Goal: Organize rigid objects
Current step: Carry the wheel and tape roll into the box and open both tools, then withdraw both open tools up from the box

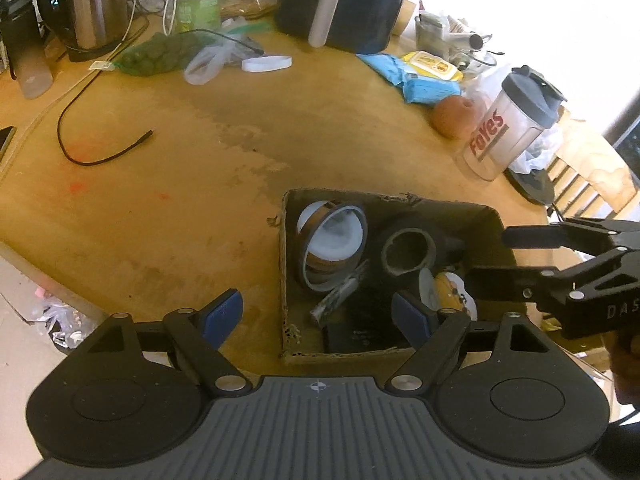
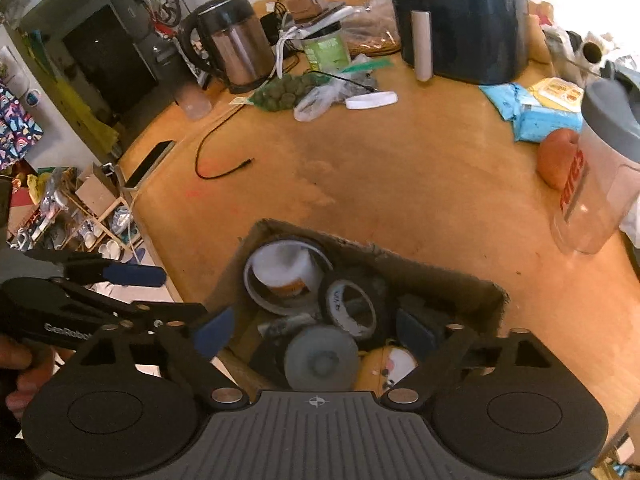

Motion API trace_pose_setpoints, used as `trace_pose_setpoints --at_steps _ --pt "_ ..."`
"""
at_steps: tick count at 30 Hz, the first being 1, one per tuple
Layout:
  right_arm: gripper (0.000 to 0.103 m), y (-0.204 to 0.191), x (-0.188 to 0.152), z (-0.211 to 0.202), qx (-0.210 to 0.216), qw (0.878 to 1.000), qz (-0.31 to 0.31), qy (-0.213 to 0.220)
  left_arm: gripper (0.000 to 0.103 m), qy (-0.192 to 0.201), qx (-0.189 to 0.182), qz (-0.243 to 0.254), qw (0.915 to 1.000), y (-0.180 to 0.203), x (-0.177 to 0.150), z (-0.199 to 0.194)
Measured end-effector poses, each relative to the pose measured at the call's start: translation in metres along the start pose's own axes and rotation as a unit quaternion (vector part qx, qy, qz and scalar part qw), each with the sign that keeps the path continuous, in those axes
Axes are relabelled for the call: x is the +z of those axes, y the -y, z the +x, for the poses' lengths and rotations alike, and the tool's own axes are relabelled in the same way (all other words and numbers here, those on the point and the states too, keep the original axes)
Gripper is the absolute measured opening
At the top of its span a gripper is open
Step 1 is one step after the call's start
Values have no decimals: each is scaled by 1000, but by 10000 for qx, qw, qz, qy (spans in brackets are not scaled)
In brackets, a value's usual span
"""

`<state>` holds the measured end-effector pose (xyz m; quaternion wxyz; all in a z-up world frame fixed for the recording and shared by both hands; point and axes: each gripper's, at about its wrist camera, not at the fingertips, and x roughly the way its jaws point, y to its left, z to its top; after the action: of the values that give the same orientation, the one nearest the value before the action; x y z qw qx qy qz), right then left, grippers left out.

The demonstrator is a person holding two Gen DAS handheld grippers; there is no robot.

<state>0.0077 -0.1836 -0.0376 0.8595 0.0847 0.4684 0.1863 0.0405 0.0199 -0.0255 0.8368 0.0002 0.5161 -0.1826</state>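
Left gripper (image 1: 318, 314) hangs wide apart over a cardboard box (image 1: 285, 264) holding tape rolls (image 1: 332, 246).

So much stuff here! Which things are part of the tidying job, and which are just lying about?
Part of the job:
cardboard box
large tape roll
black tape roll
grey disc

Just lying about:
kettle
air fryer
shaker bottle
black cable
blue packet

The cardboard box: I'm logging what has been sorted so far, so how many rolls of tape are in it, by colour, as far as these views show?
In the cardboard box:
Brown-amber roll with white core: 1
Black roll: 1
Total rolls of tape: 2
Other smaller items lie beneath and beside them, too jumbled and shadowed to count.
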Motion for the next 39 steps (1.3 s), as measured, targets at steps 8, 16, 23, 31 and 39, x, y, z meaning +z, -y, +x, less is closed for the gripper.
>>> trace_pose_setpoints --at_steps 8,16,23,31,39 --pt "103 15 -6 -13 -294 9994 119 135 82 -153 270 23 9995 18 3 -2" --pt "103 24 -15 -30 -716 9961 253 452 98 -67 461 124 9988 35 8 -9" --pt "103 26 -19 -45 -1132 9897 328 811 103 246 1020 380 9938 47 9 -17" --pt "103 28 -24 -48 -1396 9858 569 733 103 484 1357 796 9864 62 7 -26" --pt "103 22 -21 -49 -1938 9782 307 681 103 517 1449 826 9846 67 11 -30"
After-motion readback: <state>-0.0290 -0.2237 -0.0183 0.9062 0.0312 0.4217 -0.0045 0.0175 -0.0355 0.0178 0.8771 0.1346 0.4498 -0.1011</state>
